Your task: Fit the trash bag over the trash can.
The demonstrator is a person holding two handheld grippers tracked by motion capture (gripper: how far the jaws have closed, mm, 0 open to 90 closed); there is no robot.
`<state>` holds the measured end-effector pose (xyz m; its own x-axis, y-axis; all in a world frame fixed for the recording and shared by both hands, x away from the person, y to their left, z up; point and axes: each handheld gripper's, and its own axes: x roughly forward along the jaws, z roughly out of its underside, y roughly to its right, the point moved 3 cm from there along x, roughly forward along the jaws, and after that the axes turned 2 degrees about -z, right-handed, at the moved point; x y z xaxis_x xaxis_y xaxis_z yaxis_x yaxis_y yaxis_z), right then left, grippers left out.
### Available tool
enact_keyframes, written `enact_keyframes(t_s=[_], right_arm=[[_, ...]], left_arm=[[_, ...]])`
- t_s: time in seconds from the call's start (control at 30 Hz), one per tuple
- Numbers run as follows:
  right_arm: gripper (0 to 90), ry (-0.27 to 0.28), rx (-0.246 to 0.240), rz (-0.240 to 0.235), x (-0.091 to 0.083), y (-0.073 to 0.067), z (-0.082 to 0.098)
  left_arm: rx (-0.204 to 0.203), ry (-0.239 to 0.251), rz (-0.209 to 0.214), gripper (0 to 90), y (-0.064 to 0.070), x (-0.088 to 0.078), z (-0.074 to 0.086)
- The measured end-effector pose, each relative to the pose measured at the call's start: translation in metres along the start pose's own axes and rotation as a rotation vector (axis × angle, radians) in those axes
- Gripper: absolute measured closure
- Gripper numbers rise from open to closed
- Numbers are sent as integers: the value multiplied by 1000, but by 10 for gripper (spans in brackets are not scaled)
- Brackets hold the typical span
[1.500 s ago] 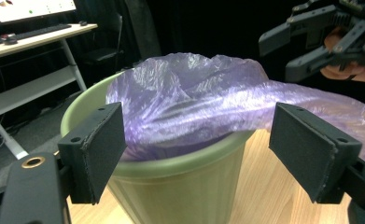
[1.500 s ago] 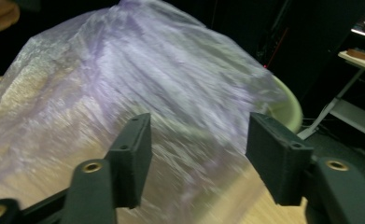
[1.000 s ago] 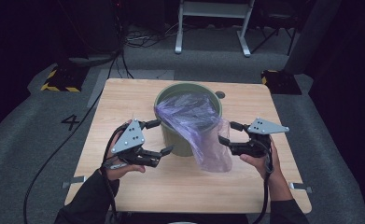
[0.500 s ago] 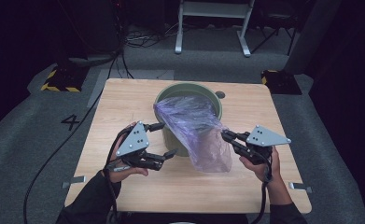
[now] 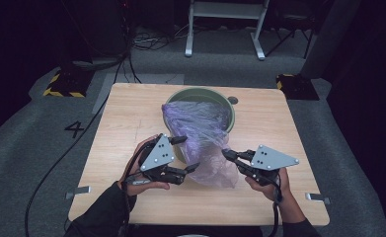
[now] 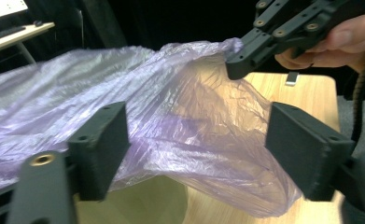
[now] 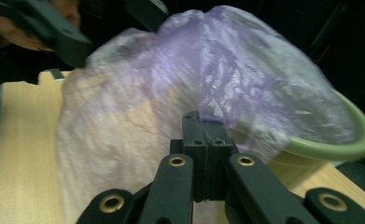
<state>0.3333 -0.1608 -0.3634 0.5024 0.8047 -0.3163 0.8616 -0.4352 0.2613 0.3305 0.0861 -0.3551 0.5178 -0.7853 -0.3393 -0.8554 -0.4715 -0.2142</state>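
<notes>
A thin purple plastic bag [image 5: 205, 138] is draped over a green bucket [image 5: 198, 93] mid-table and spills forward onto the wood. My right gripper [image 5: 226, 153] is shut on a bunched fold of the bag [image 7: 217, 93], with its jaws pressed together around the film [image 7: 207, 122]. My left gripper [image 5: 185, 153] stands open on the bag's left side. Its jaws have just been closing a little, and loose bag film [image 6: 194, 135] lies between the pads without being pressed. The right gripper [image 6: 238, 63] also shows pinching the bag's top edge in the left gripper view.
The wooden table [image 5: 126, 123] ends close behind the hands. A small dark round spot [image 5: 233, 100] lies right of the bucket. Metal brackets [image 5: 79, 191] [image 5: 316, 197] stick out at the table's sides. Cables and a white stand [image 5: 225, 10] are on the floor beyond.
The right gripper moved left to the bag and went from open to shut on a fold of it. The left gripper shifted slightly toward the bag and its jaws narrowed a little.
</notes>
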Motion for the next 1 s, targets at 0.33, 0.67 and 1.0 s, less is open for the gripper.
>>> enact_keyframes(t_s=[0.33,0.67,1.0], right_arm=[[844,-1,-14,-78,16,-14,3],[672,0,-3,-114,18,-22,8],[454,5,63,-80,-1,-9,20]], left_arm=[[44,-47,-57,699,-6,7,19],[61,-66,-73,899,-13,6,35],[45,-67,-70,900,-18,8,43]])
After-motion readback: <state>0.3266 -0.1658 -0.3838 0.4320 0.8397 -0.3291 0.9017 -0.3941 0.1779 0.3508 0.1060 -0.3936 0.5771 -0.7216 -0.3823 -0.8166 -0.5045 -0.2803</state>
